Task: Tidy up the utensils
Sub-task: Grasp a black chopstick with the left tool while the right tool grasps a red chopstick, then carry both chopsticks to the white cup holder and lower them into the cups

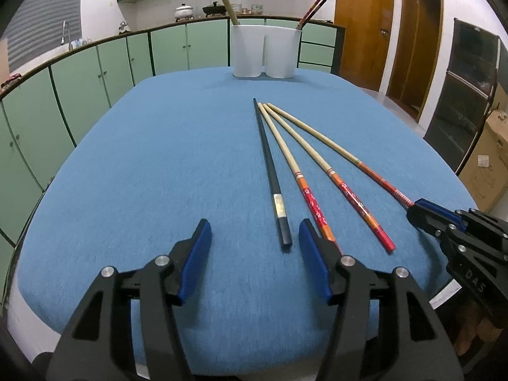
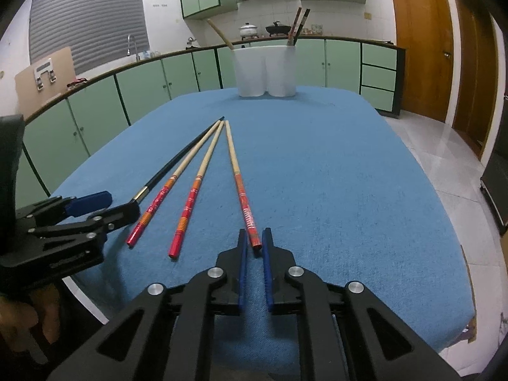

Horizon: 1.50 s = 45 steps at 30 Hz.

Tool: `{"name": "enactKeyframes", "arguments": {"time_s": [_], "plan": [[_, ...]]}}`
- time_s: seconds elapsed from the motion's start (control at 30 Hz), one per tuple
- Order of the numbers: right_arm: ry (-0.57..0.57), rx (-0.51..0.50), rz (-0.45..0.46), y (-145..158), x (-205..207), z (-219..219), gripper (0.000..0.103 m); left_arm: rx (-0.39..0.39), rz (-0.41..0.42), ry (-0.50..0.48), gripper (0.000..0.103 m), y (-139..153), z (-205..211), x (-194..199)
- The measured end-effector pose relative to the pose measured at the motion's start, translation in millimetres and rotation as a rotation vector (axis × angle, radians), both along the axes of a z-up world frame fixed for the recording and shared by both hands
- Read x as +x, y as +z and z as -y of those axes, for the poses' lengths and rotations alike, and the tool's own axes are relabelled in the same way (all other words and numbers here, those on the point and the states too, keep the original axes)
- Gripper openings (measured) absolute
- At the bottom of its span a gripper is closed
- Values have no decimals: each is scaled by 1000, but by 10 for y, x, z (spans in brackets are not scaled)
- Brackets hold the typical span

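Blue woven cloth over the desk (image 1: 158, 158), slim black chopstick (image 1: 270, 171) and three pale bamboo chopsticks (image 2: 203, 166) with red lacquered ends fanned at its middle, right gripper (image 2: 254, 238) jaws seemingly clenched on the rightmost chopstick (image 2: 241, 190), left gripper (image 1: 254, 231) jaws released, two smooth white holders (image 1: 265, 52) at the far edge.

I can't see the chopsticks' (image 1: 309, 12) lower ends inside the white holder (image 1: 279, 52); the left finger (image 1: 314, 247) hides one chopstick's (image 1: 304, 190) end.
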State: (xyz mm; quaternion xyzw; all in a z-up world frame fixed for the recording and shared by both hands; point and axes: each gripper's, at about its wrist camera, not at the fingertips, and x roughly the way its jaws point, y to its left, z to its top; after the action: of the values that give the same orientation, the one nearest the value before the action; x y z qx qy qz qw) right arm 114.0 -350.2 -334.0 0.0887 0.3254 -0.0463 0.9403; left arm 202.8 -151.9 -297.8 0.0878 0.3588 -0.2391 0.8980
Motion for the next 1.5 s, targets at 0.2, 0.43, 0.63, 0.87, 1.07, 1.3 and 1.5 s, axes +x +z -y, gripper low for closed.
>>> {"name": "enactKeyframes", "arguments": {"time_s": [0.2, 0.43, 0.63, 0.87, 1.07, 1.3, 1.5], "plan": [[-104, -12, -3, 40, -36, 23, 7, -52, -45, 68, 9, 28, -175, 110], [-92, 7, -14, 33, -113, -25, 11, -21, -33, 116, 11, 54, -257, -22], [-50, -42, -6, 0, -141, -65, 14, -10, -24, 139, 52, 35, -319, 39], [-31, -22, 5, 81, -123, -43, 6, -44, -54, 57, 6, 74, -293, 44], [-40, -2, 75, 390, -259, -6, 6, -88, -36, 64, 6, 370, -423, -49], [-43, -2, 160, 896, -306, 4, 6, -142, 33, 59, 6, 912, -554, -158], [-10, -46, 210, 1373, -160, -8, 6, -158, 99, 41, 6, 1316, -589, -80]]}}
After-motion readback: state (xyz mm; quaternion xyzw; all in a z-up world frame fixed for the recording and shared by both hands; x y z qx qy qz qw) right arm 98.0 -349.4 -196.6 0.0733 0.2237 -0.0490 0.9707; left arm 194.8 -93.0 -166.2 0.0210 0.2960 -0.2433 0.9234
